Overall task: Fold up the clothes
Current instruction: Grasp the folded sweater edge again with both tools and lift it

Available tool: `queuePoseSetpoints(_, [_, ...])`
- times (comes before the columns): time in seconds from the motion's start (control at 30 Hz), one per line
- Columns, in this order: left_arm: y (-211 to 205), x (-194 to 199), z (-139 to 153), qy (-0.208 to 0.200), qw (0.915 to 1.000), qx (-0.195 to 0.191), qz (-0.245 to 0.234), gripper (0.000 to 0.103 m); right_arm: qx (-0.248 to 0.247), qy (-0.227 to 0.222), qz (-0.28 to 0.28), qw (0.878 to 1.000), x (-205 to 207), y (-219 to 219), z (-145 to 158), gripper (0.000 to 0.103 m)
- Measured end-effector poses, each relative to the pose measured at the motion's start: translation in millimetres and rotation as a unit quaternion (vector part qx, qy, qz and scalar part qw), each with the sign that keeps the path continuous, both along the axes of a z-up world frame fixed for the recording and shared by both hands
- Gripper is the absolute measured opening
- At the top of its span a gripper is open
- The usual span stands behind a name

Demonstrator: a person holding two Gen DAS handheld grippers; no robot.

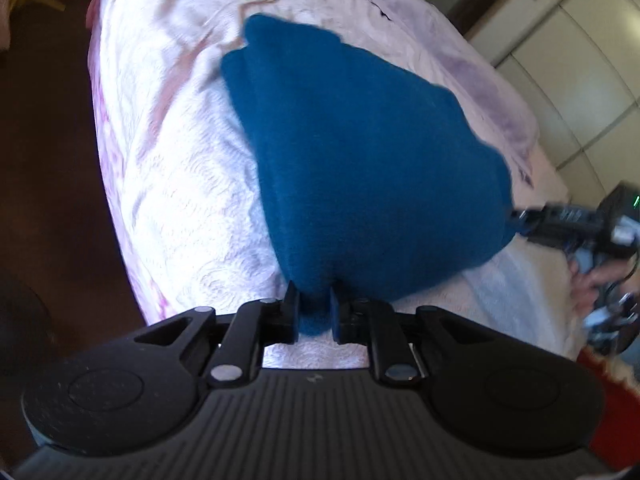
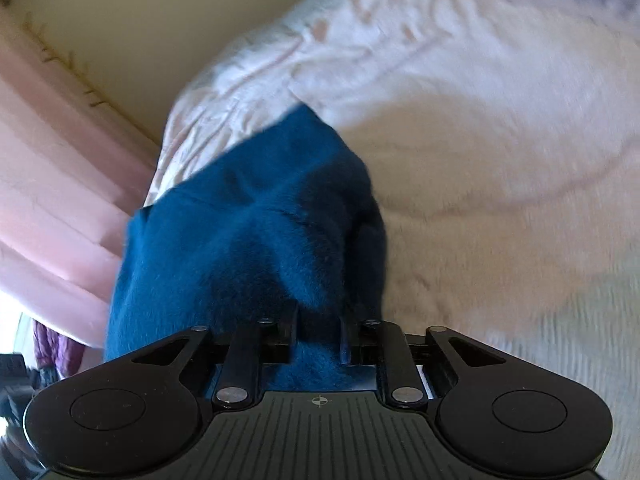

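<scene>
A dark blue fuzzy garment is stretched over a pale pink bedspread. My left gripper is shut on one near corner of the garment and lifts it. My right gripper is shut on another corner of the same blue garment, which bunches between the fingers. The right gripper also shows at the right edge of the left wrist view, gripping the garment's far corner. The garment's far end lies folded on the bed.
The bed fills most of both views. Dark floor lies left of the bed. White cupboard doors stand at the right. Pink curtains hang beside a cream wall.
</scene>
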State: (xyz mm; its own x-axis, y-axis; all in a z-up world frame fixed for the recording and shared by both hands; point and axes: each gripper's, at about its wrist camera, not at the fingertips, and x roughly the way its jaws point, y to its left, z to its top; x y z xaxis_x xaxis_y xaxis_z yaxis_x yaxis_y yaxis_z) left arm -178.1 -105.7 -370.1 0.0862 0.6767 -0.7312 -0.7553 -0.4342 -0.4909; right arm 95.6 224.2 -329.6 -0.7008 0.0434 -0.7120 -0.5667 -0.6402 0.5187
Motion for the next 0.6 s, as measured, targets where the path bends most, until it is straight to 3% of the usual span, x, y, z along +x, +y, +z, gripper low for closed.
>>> queuePoseSetpoints(0.07, [-1, 0, 7, 0.005, 0.9999, -0.01, -0.004, 0.02, 0.0, -0.003, 0.003, 1.0, 4, 1, 11, 0.042])
queuePoseSetpoints(0.17, [-13, -14, 25, -0.018, 0.9998, 0.003, 0.012, 0.023, 0.013, -0.003, 0.014, 1.0, 8, 8, 30, 0.048])
queuePoseSetpoints(0.23, [-16, -33, 34, -0.032, 0.9984, 0.027, 0.039, 0.038, 0.013, 0.019, 0.001, 1.0, 11, 20, 40, 0.059])
queuePoseSetpoints(0.3, [-15, -53, 40, -0.043, 0.9954, 0.047, 0.072, 0.043, 0.005, 0.041, -0.017, 0.999, 7, 37, 42, 0.066])
queuePoseSetpoints(0.4, [15, -82, 32, -0.05, 0.9917, 0.062, 0.101, 0.043, -0.012, 0.056, -0.031, 0.998, -15, 65, 30, 0.068])
queuePoseSetpoints(0.5, [52, -100, 13, -0.071, 0.9895, 0.057, 0.113, 0.042, -0.059, 0.063, -0.045, 0.995, -39, 92, 7, 0.068])
queuePoseSetpoints(0.57, [69, -100, 8, -0.053, 0.9916, 0.05, 0.107, 0.036, -0.051, 0.065, -0.041, 0.996, -47, 97, 4, 0.068])
queuePoseSetpoints(0.6, [77, -100, 5, -0.044, 0.9925, 0.047, 0.104, 0.018, -0.042, 0.065, -0.037, 0.996, -50, 97, 5, 0.066])
